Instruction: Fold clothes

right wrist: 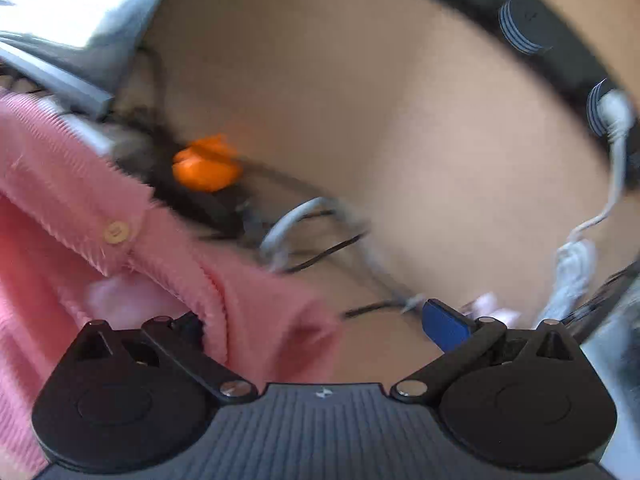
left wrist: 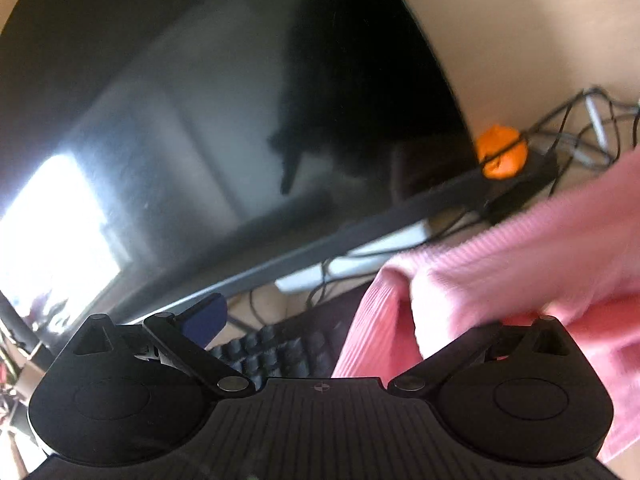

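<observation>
Between both grippers, over the desk (right wrist: 360,100): pink ribbed knit garment (left wrist: 500,248), lifted and draped, button (right wrist: 116,232) showing at the placket. Soft, light, stretchy; likely to sag and slide, so best taken at the hem or placket edge. Left gripper (left wrist: 372,324) jaws spread wide, right finger buried under cloth. Right gripper (right wrist: 316,324) jaws likewise spread, left finger against the knit; actual pinch impossible to tell. Close behind: monitor (left wrist: 200,100), keyboard (left wrist: 272,352), cables (right wrist: 304,224), orange object (right wrist: 206,164). Little open room; snag risk.
</observation>
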Demonstrator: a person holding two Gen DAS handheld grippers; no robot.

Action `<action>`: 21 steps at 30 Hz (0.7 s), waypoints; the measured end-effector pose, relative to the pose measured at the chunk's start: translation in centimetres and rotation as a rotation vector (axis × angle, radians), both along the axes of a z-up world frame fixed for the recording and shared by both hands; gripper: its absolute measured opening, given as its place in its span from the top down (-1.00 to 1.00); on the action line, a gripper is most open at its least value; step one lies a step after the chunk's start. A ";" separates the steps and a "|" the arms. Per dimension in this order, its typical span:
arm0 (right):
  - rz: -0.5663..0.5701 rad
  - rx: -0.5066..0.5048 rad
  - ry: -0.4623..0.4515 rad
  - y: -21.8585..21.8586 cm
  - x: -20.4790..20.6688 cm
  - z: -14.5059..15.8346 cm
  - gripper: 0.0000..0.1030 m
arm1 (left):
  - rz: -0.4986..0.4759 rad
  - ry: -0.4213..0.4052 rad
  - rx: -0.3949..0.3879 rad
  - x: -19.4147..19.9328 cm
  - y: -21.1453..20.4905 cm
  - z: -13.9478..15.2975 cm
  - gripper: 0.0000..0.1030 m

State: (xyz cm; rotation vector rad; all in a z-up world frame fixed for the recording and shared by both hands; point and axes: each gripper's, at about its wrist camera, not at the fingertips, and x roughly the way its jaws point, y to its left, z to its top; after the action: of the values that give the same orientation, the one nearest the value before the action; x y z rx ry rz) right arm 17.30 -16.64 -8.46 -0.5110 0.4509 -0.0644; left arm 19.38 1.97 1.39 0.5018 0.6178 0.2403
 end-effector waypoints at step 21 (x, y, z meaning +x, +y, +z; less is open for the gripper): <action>0.240 0.136 -0.540 -8.5 -20.7 27.6 -1.00 | -0.092 -0.702 0.053 -21.5 0.0 21.8 -1.00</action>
State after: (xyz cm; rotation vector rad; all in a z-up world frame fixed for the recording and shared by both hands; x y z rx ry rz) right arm -3.37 -25.09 19.12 -0.3907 -0.1344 0.0588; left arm -2.13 2.01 23.24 0.4572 -0.0958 0.3238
